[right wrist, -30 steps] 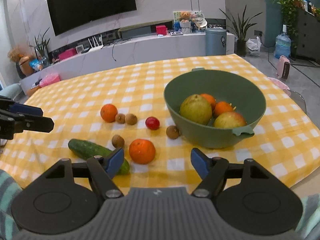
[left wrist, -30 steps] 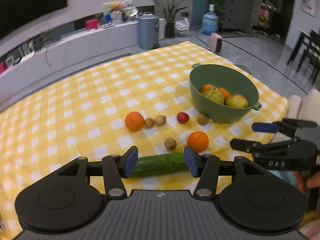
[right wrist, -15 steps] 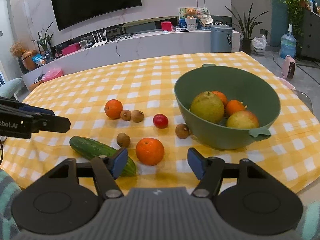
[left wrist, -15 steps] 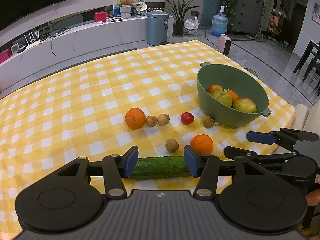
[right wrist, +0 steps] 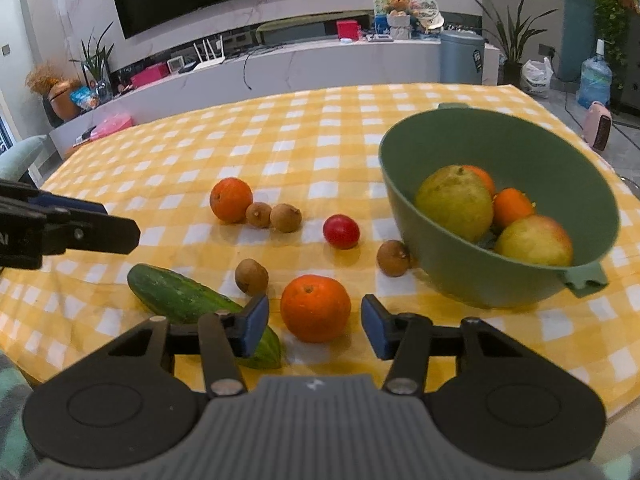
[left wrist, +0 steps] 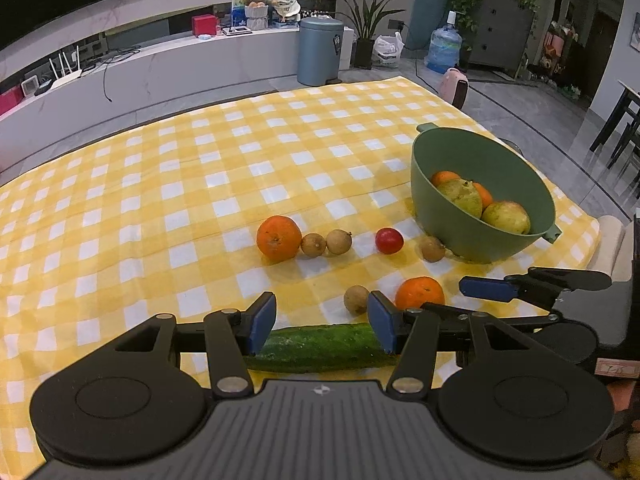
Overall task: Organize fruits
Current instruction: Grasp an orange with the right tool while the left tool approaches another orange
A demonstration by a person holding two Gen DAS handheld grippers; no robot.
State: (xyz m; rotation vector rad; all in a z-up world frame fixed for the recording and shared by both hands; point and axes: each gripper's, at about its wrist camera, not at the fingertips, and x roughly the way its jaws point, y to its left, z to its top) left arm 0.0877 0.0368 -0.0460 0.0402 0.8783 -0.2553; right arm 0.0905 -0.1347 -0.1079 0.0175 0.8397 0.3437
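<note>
While both tools gape | left tool [left wrist: 322,322] over cucumber [left wrist: 320,346] | right tool [right wrist: 314,326] facing orange [right wrist: 315,307] near table edge

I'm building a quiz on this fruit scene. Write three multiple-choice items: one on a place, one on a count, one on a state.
1. Where is the cucumber?
A. in the bowl
B. on the cloth
C. held aloft

2. How many oranges lie on the tablecloth outside the green bowl?
A. one
B. two
C. four

3. The right gripper is:
A. open, empty
B. shut on a pear
C. shut on the bowl

Answers: 1 B, it lies flat on the checks. 2 B, one far, one near. 3 A, its fingers stand apart around nothing.
</note>
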